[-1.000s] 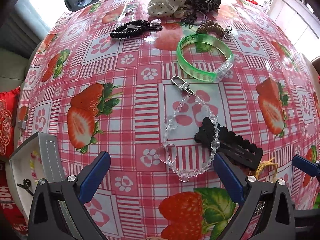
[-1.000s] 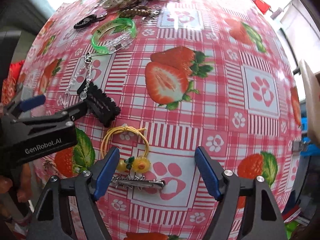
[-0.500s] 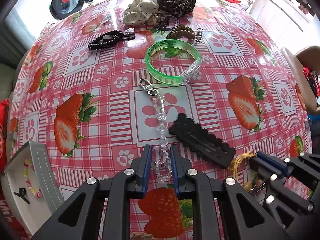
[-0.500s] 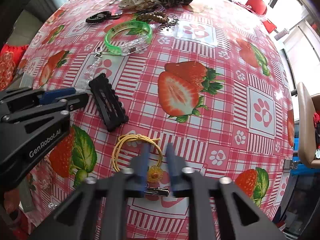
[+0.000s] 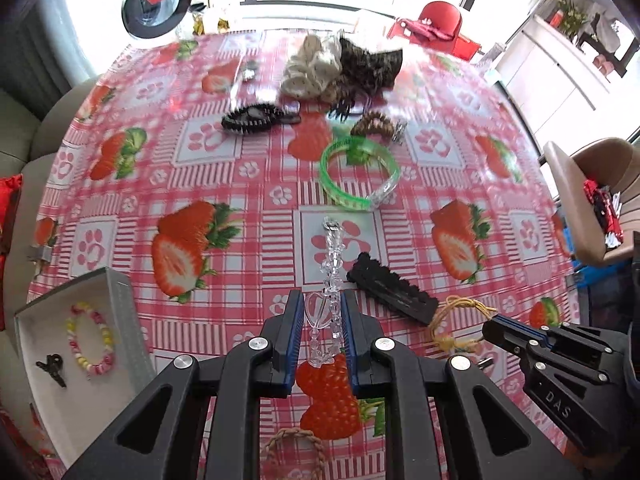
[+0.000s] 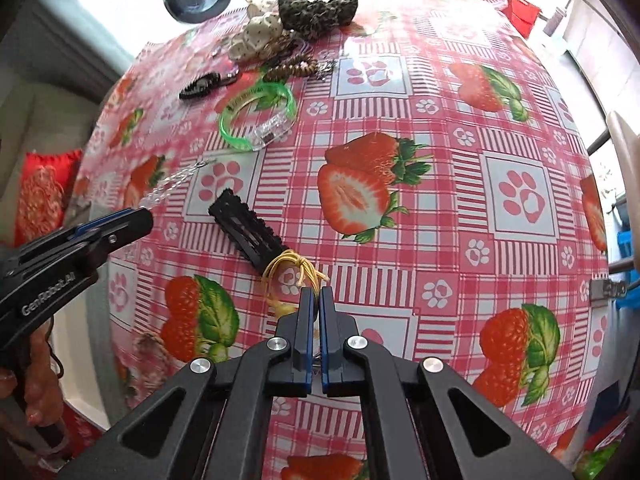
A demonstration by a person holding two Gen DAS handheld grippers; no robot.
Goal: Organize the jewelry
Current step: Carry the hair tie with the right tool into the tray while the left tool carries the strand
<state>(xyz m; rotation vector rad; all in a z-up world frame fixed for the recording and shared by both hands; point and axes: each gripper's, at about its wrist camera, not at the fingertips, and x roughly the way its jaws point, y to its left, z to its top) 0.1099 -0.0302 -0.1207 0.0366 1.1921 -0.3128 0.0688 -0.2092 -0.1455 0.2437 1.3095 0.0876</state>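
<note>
My left gripper (image 5: pixel 319 312) is shut on a clear bead chain with a heart charm (image 5: pixel 330 264); the chain hangs forward, lifted off the table, and also shows in the right wrist view (image 6: pixel 172 182). My right gripper (image 6: pixel 316 300) is shut on a yellow cord hair tie (image 6: pixel 290 268), which also shows in the left wrist view (image 5: pixel 452 316). A black hair clip (image 5: pixel 390 292) lies between the two grippers. A white jewelry box (image 5: pixel 120 300) at the left holds a pastel bead bracelet (image 5: pixel 90 338) and a small dark key (image 5: pixel 52 368).
A green bangle (image 5: pixel 360 174), a black coil tie (image 5: pixel 256 118), a brown claw clip (image 5: pixel 374 122) and fabric scrunchies (image 5: pixel 340 66) lie further back on the strawberry tablecloth (image 5: pixel 180 160). A braided ring (image 5: pixel 292 454) lies near the front edge. Chairs stand around the table.
Both grippers have lifted. The bead chain has risen off the table and stretched straight. The yellow hair tie has been pulled up and bunched in the right gripper.
</note>
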